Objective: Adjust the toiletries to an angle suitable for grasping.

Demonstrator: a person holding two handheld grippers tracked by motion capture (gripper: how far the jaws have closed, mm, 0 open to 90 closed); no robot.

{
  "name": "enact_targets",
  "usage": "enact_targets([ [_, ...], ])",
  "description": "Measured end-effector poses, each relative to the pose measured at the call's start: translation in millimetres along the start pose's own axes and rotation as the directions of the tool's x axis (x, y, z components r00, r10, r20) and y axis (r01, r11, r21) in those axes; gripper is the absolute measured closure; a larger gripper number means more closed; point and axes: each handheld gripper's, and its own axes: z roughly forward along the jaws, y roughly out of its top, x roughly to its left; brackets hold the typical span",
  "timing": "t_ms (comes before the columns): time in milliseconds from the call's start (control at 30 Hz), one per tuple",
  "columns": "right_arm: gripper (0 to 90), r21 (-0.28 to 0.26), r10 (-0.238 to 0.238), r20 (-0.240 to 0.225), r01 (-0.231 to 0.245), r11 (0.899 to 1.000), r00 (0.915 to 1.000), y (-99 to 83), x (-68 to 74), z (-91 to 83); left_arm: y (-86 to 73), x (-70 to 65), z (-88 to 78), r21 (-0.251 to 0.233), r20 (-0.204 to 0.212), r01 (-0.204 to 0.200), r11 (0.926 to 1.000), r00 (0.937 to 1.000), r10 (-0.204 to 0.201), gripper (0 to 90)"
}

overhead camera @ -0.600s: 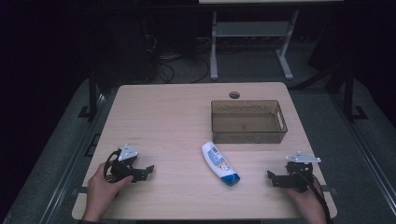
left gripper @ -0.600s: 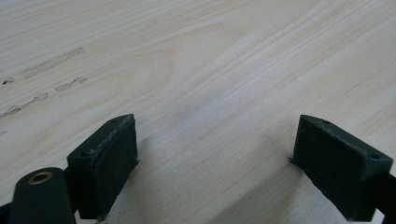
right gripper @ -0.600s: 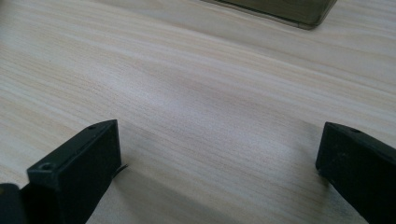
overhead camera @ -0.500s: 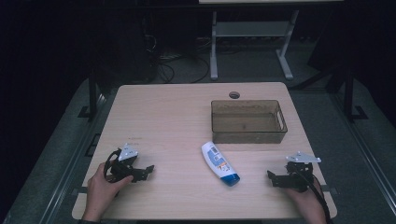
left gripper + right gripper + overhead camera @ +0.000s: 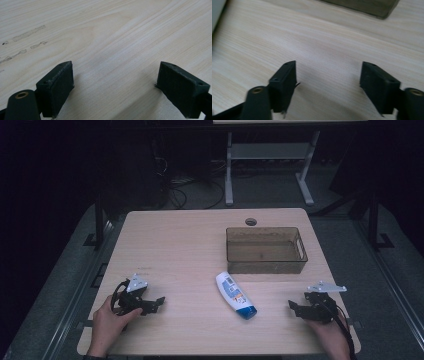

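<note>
A white bottle with a blue cap [image 5: 235, 295] lies on its side on the wooden table [image 5: 185, 245], near the front middle. Behind it to the right stands a translucent brown bin [image 5: 265, 265]. My left gripper [image 5: 159, 302] rests at the front left in a hand, pointing right toward the bottle. Its jaws stand open over bare wood [image 5: 113, 82]. My right gripper [image 5: 292, 306] rests at the front right in the other hand, pointing left toward the bottle. It is open too, with nothing between its jaws [image 5: 328, 77]. The bin's corner [image 5: 367, 6] shows ahead of it.
A round cable hole [image 5: 251, 222] sits in the table behind the bin. Beyond the far edge are a dark floor, cables and a metal stand [image 5: 270, 155]. Bare wood lies between each gripper and the bottle.
</note>
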Motion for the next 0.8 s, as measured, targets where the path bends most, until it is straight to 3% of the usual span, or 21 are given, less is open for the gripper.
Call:
enact_targets([
  [67, 35.7, -0.001, 0.006, -0.014, -0.006, 1.000, 0.9999, 1.1, 0.5, -1.1, 0.0, 0.0, 0.0, 0.000, 0.000, 0.000, 1.0000, 1.0000, 0.000, 12.6],
  [100, 46.5, -0.015, 0.004, -0.041, -0.005, 1.000, 0.9992, 3.0, 2.3, -4.4, -0.1, 0.0, 0.1, -0.001, 0.000, 0.000, 1.0000, 1.0000, 0.000, 12.6],
  [167, 50.6, -0.024, 0.001, -0.054, -0.002, 1.000, 0.9985, 4.1, 3.4, -5.8, 0.0, 0.0, 0.1, -0.002, 0.001, 0.001, 1.0000, 1.0000, -0.001, 12.7],
  [200, 61.8, -0.033, -0.009, -0.086, 0.006, 0.999, 0.9962, 6.4, 7.2, -8.1, 0.0, 0.1, 0.0, -0.001, 0.000, 0.000, 1.0000, 1.0000, 0.000, 12.7],
  [233, 61.8, -0.033, -0.009, -0.086, 0.006, 0.999, 0.9962, 6.4, 7.2, -8.1, 0.0, 0.1, 0.0, -0.001, 0.000, 0.000, 1.0000, 1.0000, 0.000, 12.7],
  [267, 72.5, -0.035, -0.020, -0.108, 0.017, 0.999, 0.9940, 8.3, 11.4, -9.3, 0.0, 0.1, 0.0, -0.001, 0.000, 0.001, 1.0000, 1.0000, -0.001, 12.7],
  [300, 72.5, -0.035, -0.020, -0.108, 0.017, 0.999, 0.9940, 8.3, 11.4, -9.3, 0.0, 0.1, 0.0, -0.001, 0.000, 0.001, 1.0000, 1.0000, -0.001, 12.7],
  [333, 80.9, -0.034, -0.029, -0.125, 0.024, 0.999, 0.9918, 9.7, 15.1, -10.0, 0.0, 0.1, 0.0, -0.001, 0.000, 0.000, 1.0000, 1.0000, 0.000, 12.7],
  [433, 89.6, -0.039, -0.046, -0.150, 0.040, 0.998, 0.9876, 12.1, 20.6, -10.0, -0.1, 0.1, 0.0, 0.000, 0.000, 0.000, 1.0000, 1.0000, 0.000, 12.7],
  [800, 89.8, -0.064, -0.076, -0.232, 0.063, 0.996, 0.9697, 29.5, 34.9, -6.0, 0.0, 0.1, 0.0, 0.000, -0.001, 0.000, 1.0000, 1.0000, 0.000, 12.7],
])
